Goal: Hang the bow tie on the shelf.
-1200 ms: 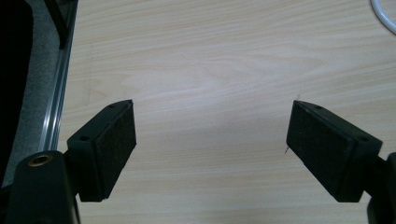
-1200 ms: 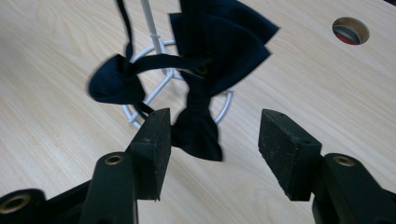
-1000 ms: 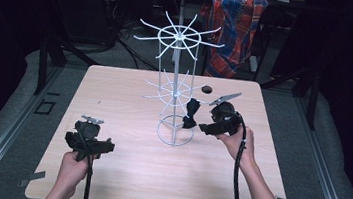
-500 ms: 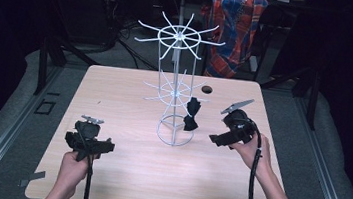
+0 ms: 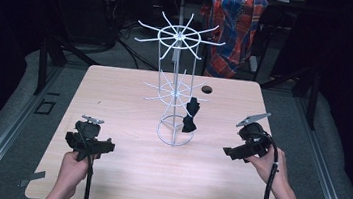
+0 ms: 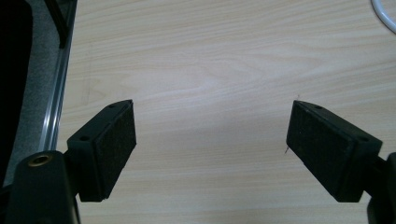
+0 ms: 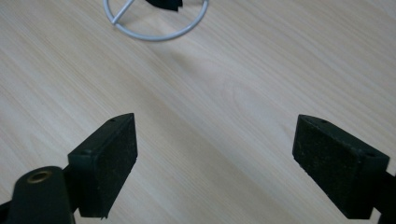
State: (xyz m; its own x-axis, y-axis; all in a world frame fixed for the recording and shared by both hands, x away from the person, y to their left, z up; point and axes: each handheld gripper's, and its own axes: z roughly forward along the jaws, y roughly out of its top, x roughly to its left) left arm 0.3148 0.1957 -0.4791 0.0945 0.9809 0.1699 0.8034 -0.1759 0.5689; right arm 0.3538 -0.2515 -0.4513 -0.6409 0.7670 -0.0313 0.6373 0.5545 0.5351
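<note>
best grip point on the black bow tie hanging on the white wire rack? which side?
Probably the pinched centre knot of the black bow tie, approached from the table's right with the open right tongs. It hangs on the right side of the white wire rack, wings stacked vertically, so the narrow knot looks clear of the wires.

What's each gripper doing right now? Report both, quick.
Left gripper: open, jaws wide apart, nothing between them, over the bare wooden table.
Right gripper: open, holding nothing, pointed toward the white wire rack.

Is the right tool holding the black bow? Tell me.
No: the right tool is open and empty, and the black bow hangs on the white rack.
</note>
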